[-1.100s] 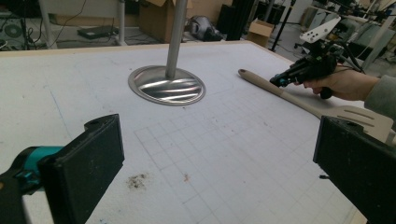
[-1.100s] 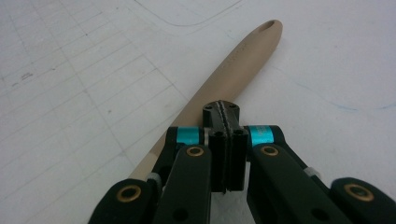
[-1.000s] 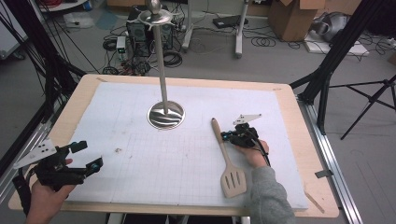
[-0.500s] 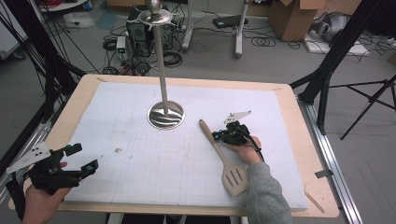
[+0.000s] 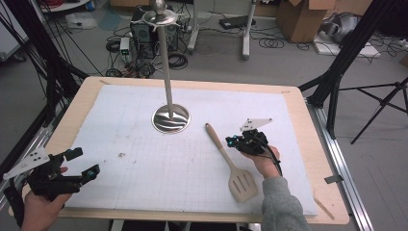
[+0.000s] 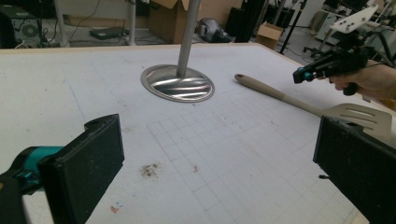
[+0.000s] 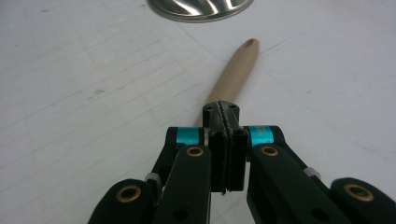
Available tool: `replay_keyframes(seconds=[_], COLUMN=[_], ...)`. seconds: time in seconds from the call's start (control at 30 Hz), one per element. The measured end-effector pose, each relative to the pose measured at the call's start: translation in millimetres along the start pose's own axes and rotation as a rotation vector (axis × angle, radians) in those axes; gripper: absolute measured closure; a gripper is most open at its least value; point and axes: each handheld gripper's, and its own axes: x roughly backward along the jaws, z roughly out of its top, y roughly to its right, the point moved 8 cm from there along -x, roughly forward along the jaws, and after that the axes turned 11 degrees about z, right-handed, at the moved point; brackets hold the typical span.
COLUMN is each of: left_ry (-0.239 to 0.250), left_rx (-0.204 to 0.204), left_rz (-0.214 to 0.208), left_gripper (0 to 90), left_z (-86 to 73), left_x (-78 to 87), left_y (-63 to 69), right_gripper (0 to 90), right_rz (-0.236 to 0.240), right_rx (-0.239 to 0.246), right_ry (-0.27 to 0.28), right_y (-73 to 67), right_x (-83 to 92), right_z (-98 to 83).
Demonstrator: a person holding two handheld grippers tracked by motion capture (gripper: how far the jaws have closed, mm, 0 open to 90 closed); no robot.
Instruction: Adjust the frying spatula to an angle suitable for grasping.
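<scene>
Spatula [image 5: 230, 161], light stiff wood, lies flat just beside the right tool [image 5: 234, 141], jaws pressed together empty; mid-handle suits gripping.

No readable text, labels, brands or numbers anywhere. The mat [image 5: 144, 159] has only a faint printed grid, no figures on it. The boxes [image 5: 303, 17] on the floor behind are too blurred for any print to be made out.
</scene>
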Motion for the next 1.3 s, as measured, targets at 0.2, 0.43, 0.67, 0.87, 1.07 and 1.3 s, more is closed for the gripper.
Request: replay_keyframes(seconds=[0.2,0.43,0.67,0.87,1.07,1.3], left_ry=[0.001,-0.002,-0.003,-0.002,-0.001,0.004], left_rx=[0.000,0.006,-0.005,0.004,0.006,0.008], left_rz=[-0.021,-0.036,-0.051,-0.049,-0.049,-0.046], left_gripper=[2.1,2.1,2.1,2.1,2.1,2.1], left_z=[2.1,4.3,5.9,5.5,5.7,6.3], left_x=[-8.1,-19.8,-24.2,-24.0,-23.9,-21.5], left_y=[3.3,4.3,8.8,6.2,6.3,6.3], right_gripper=[90.0,90.0,90.0,90.0,90.0,90.0], right_rz=[0.024,0.044,0.052,0.052,0.043,0.051], right_rx=[0.009,0.009,0.055,0.065,0.052,0.059], right_ry=[-0.031,-0.077,-0.171,-0.182,-0.166,-0.179], right_y=[-25.1,-34.8,-43.3,-43.5,-40.1,-40.3], right_x=[2.5,-4.4,-14.1,-15.1,-6.9,-4.4], right_z=[-12.7,-27.9,-39.0,-40.2,-40.6,-42.3])
